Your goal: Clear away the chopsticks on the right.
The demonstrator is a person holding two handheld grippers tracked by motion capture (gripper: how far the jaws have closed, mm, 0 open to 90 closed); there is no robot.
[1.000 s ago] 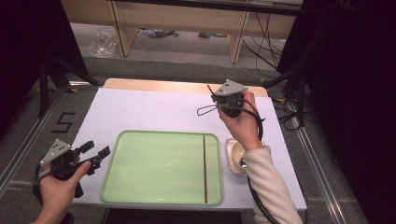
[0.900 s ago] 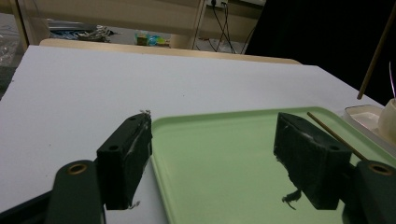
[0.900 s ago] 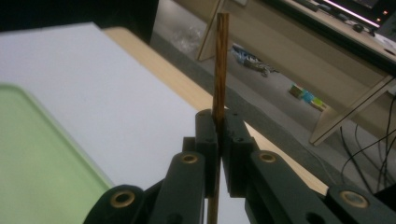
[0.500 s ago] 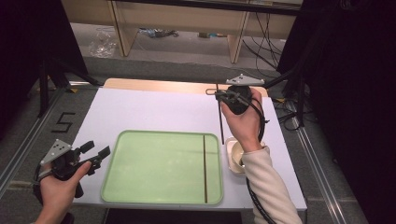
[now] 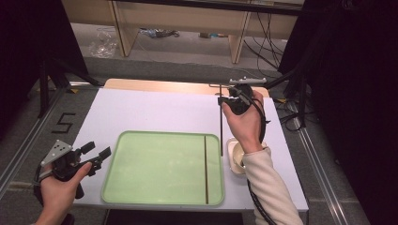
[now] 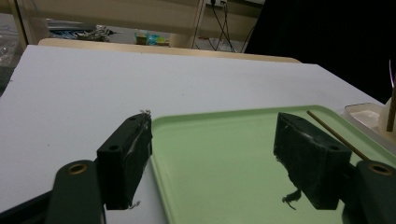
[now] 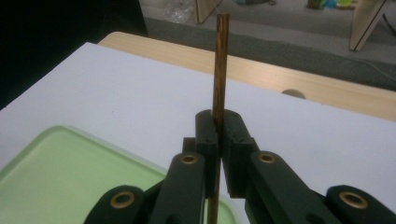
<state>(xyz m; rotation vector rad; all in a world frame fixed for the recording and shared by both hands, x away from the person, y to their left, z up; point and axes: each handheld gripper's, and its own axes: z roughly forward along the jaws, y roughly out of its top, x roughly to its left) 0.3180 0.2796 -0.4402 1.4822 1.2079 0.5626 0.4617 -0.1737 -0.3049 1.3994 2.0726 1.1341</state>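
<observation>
Gripping a thin brown chopstick [image 7: 221, 60] near its upper end, the right gripper [image 5: 224, 101] is hanging beyond the far right corner of the green tray [image 5: 155, 164], raised above the table [image 5: 155, 110]. Its jaws are pinched tight on the stick, as the right gripper view is showing, with the stick running straight up between the pads and a short length sticking out above them.

In the high view the held chopstick [image 5: 221, 131] is dangling close to upright, its lower tip ending just off the tray's right rim, between the rim and a small white dish [image 5: 234, 152]. A second chopstick [image 5: 205, 168] is lying flat inside the tray, along its right edge, its long axis running near to far. The coming move is probably turning on this: the hanging stick is standing upright beside the tray while its mate is lying level in it, so the stick would need tipping down and carrying a little toward the tray's middle to lie alongside. The right hand is by far the nearer one.

The left gripper [image 5: 94, 154] is waiting just off the tray's left rim, jaws spread wide with nothing between them.

The person's right forearm is covering most of the dish, so its contents are hard to make out. Whether the stick's tip is touching the table cannot be told.
</observation>
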